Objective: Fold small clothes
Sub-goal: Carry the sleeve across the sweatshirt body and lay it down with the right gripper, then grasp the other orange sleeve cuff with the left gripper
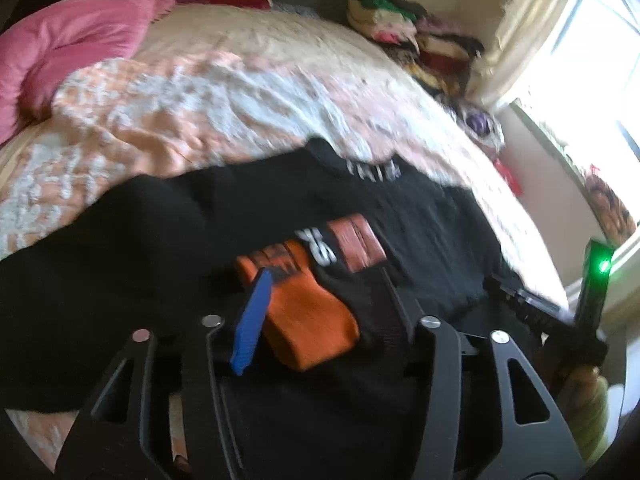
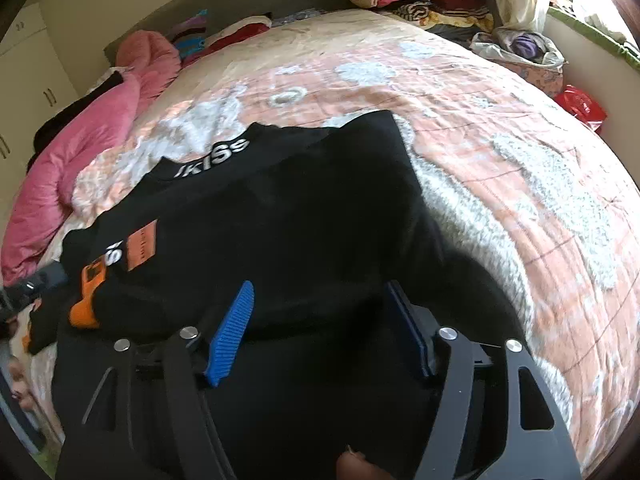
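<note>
Black sweater spread on my bed

My left gripper (image 1: 320,304) gapes over its orange cuff (image 1: 308,320); my right gripper (image 2: 320,328) spreads above the black sweater (image 2: 280,216), which lies on the quilted bed (image 2: 500,128).

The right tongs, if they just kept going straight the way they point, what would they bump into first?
Most likely the black sweatshirt: the right tongs stand open just over its near part, and the cloth fills the line ahead. Beyond it lies the peach quilt. How far above the cloth they hover is unclear.
</note>
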`<state>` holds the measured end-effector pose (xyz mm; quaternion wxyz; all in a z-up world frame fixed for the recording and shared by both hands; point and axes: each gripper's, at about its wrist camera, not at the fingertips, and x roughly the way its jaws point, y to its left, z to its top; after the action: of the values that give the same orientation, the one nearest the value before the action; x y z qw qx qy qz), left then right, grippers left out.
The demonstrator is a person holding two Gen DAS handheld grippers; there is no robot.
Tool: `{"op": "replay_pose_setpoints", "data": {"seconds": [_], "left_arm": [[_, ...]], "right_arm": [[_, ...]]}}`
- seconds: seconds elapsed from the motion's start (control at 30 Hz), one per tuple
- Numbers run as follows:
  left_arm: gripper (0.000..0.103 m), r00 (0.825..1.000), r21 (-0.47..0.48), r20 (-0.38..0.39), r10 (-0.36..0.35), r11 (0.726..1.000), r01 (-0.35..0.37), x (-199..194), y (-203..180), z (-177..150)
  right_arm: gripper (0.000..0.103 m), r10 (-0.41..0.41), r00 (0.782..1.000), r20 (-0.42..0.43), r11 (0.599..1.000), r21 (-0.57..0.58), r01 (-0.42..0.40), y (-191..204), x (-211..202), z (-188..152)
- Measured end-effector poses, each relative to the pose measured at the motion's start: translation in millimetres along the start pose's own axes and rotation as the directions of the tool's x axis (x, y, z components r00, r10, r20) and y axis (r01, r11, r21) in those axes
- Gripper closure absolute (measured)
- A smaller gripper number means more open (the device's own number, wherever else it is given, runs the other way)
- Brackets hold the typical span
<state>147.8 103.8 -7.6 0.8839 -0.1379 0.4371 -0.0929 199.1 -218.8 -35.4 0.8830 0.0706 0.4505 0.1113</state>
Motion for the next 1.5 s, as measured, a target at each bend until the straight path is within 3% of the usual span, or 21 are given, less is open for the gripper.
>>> {"op": "replay_pose_setpoints", "data": {"seconds": [0.1, 0.17, 0.27, 0.4, 0.57, 0.7, 0.93, 1.2, 1.5], "left_arm": [[0.056, 0.997, 0.009, -0.074, 0.035, 0.999, -0.035, 22.0, -2.9, -15.2], [0.049, 0.993, -0.008, -0.108, 0.036, 0.999, -0.038, 32.7, 1.3, -25.7], [0.044, 0.995, -0.025, -0.096, 0.036, 0.999, -0.038, 25.0, 2.5, -29.2], [0.024, 0.998, -0.058, -0.041, 0.037, 0.998, -0.039, 3.1, 2.6, -32.4], [0.01, 0.997, -0.093, -0.001, 0.075, 0.993, -0.075, -16.3, 7.2, -37.0], [0.009, 0.987, -0.106, 0.027, 0.161, 0.982, -0.157, -32.3, 12.5, -37.8], [0.009, 0.971, -0.173, 0.06, 0.23, 0.961, -0.217, -58.2, 39.5, -40.9], [0.009, 0.93, -0.285, 0.093, 0.356, 0.904, -0.318, -90.1, 85.5, -44.1], [0.009, 0.881, -0.383, 0.12, 0.458, 0.84, -0.384, -123.8, 124.8, -51.1]], "right_arm": [[0.036, 0.021, 1.0, -0.005, 1.0, -0.018, -0.021, 8.7, -5.8, -4.9], [0.029, 0.035, 0.999, -0.005, 0.999, -0.026, -0.035, 13.5, -9.3, -6.6], [0.025, 0.072, 0.997, 0.01, 0.996, -0.045, -0.071, 24.2, -19.3, -9.5], [0.013, 0.118, 0.992, 0.036, 0.99, -0.079, -0.115, 40.7, -34.3, -12.0], [0.007, 0.139, 0.987, 0.076, 0.984, -0.125, -0.129, 59.5, -49.9, -11.4], [0.006, 0.152, 0.984, 0.098, 0.979, -0.155, -0.135, 70.9, -58.3, -12.2], [0.006, 0.176, 0.979, 0.105, 0.968, -0.197, -0.153, 96.9, -61.4, -11.0], [0.006, 0.215, 0.972, 0.095, 0.942, -0.284, -0.181, 138.4, -62.0, -10.5], [0.006, 0.275, 0.959, 0.07, 0.901, -0.366, -0.232, 183.8, -60.8, -10.9]]}}
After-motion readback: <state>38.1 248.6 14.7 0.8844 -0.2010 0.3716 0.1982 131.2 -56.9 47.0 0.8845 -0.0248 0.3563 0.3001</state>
